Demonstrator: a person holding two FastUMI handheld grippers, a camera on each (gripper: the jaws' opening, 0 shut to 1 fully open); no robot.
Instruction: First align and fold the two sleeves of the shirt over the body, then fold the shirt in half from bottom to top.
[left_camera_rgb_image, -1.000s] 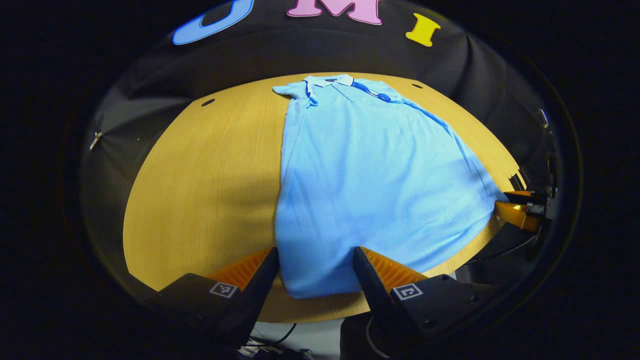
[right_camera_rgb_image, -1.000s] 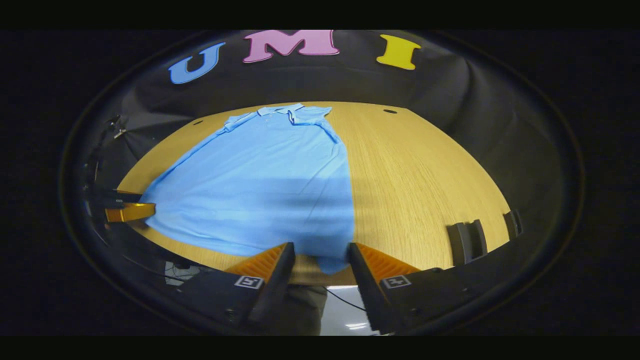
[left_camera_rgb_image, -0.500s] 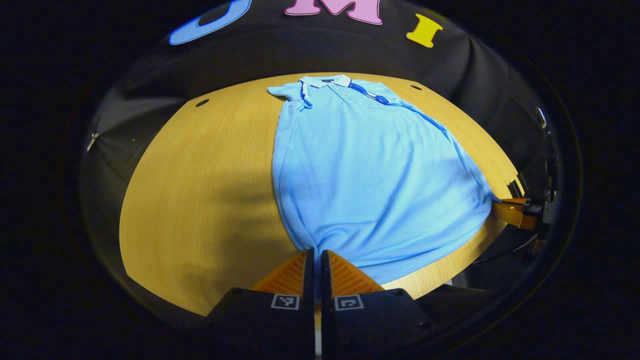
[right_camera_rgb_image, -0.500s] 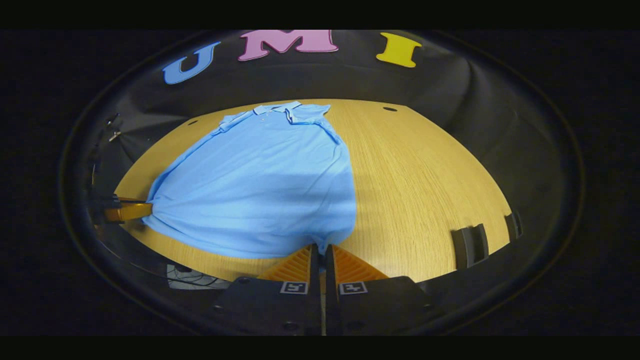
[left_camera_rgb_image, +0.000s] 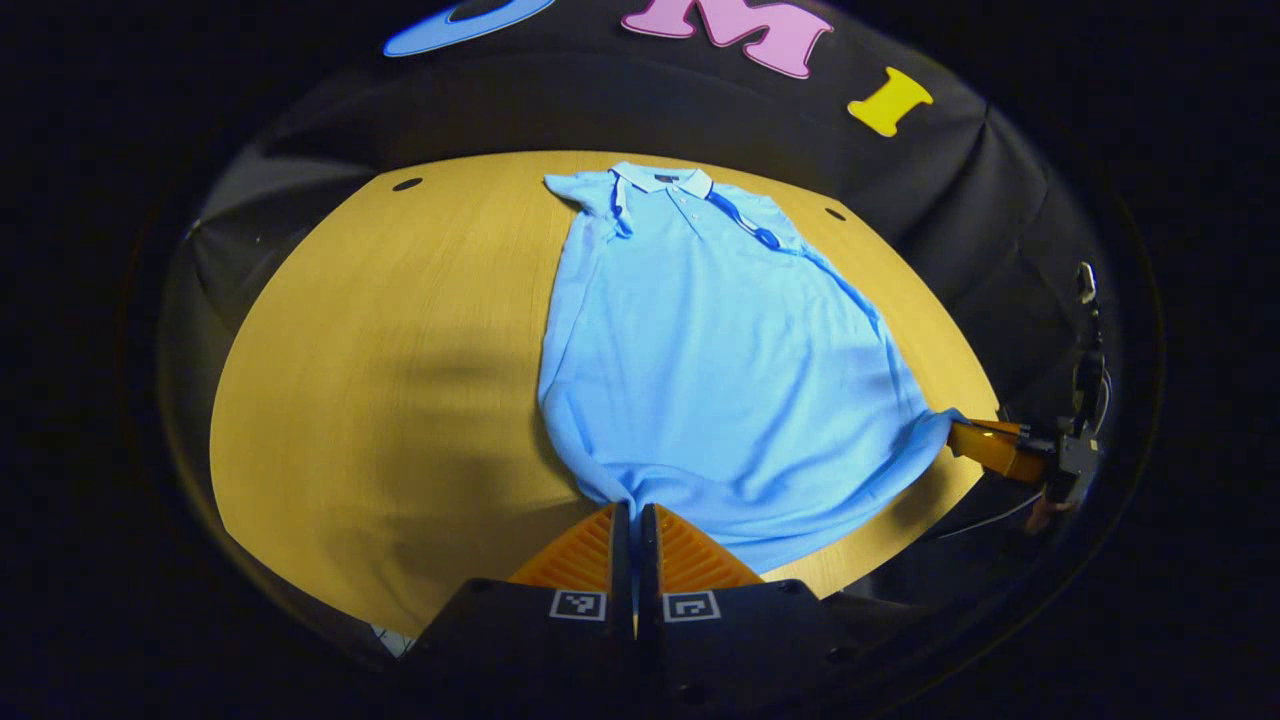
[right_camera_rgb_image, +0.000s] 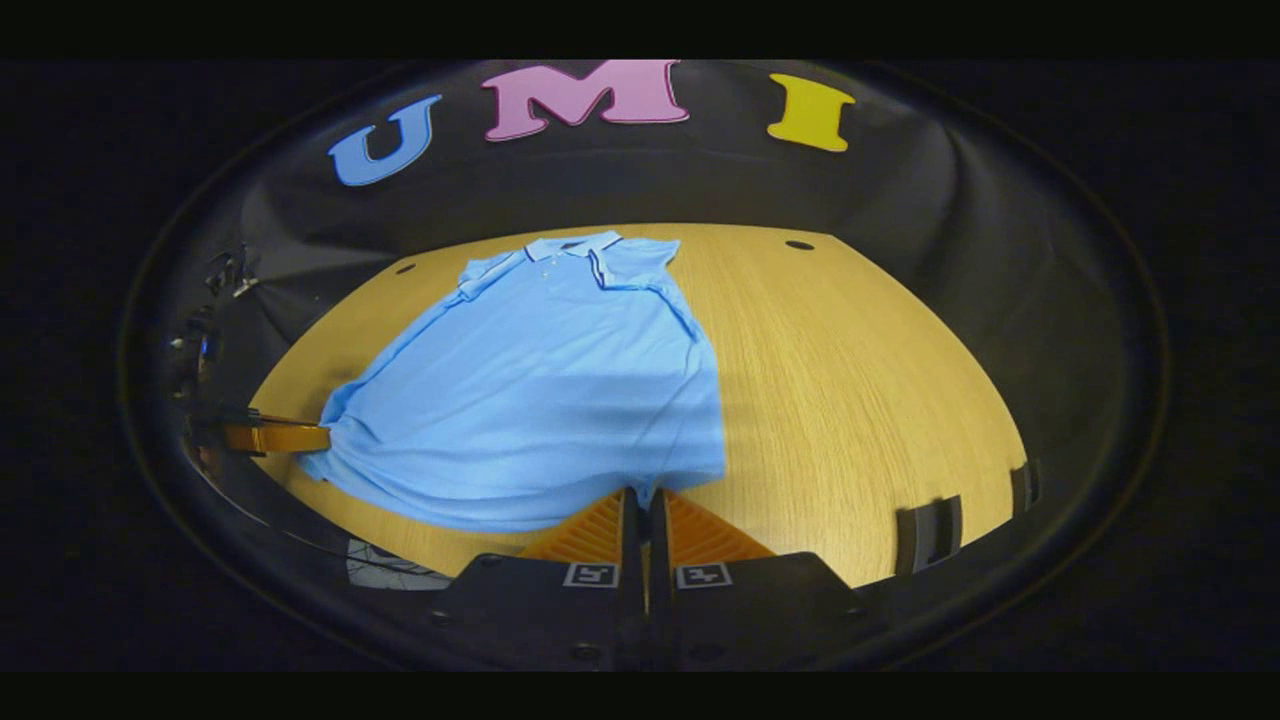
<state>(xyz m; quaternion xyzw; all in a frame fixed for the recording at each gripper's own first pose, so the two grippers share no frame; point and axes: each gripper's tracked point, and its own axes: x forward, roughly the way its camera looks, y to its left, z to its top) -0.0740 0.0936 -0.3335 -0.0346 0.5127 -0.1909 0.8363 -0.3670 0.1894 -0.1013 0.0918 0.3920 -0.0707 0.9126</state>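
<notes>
a light blue polo shirt (left_camera_rgb_image: 710, 350) of fine knit cloth lies front up on the wooden tabletop (left_camera_rgb_image: 400, 350), collar at the far side, hem at the near edge. the collar (left_camera_rgb_image: 662, 179) has a pale band and a short buttoned placket; dark blue trim shows along the folded sleeve edges near the shoulders. both sleeves lie turned in over the body, so the outline runs narrow at the far end and flares toward the near hem.

the left tongs (left_camera_rgb_image: 634, 515) are pressed together on the near left corner of the hem, and the cloth puckers in small creases where it is pinched. the right tongs (right_camera_rgb_image: 645, 500) are clamped on the near right corner of the hem, with soft ripples running across the lower body between the two corners.

the tabletop is a warm yellow-brown with fine straight grain, and small dark round holes (right_camera_rgb_image: 799, 244) sit near its far corners. two dark upright brackets (right_camera_rgb_image: 928, 520) stand at its near right edge. black draped cloth forms the wall behind.
</notes>
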